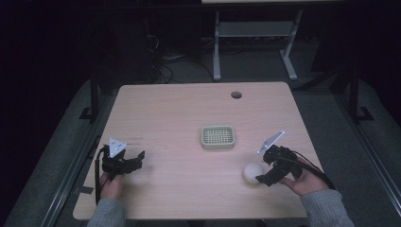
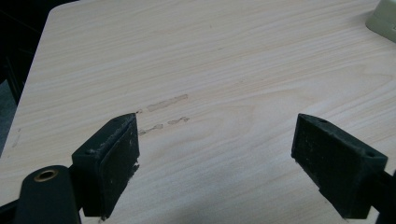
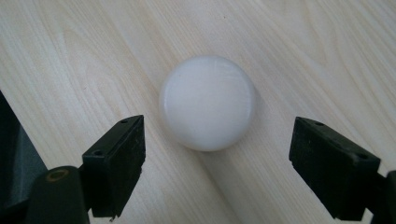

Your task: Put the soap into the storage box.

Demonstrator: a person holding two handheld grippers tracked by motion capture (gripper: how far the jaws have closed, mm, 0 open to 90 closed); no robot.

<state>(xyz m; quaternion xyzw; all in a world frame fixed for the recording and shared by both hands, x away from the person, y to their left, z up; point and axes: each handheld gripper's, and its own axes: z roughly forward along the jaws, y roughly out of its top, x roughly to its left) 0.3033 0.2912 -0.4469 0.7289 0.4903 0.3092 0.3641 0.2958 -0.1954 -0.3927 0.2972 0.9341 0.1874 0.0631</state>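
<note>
A white round piece, like a bar of soap, lies on the wooden table near its front right. My right gripper stands open just to its right, jaws wide apart, the white piece a little ahead of the gap and untouched. A pale green slotted dish sits near the table's middle. My left gripper is open over bare wood at the front left, holding nothing.
The light wooden table has a round cable hole at the back right. Faint smudges mark the wood ahead of the left gripper. A white desk frame stands on the dark floor beyond.
</note>
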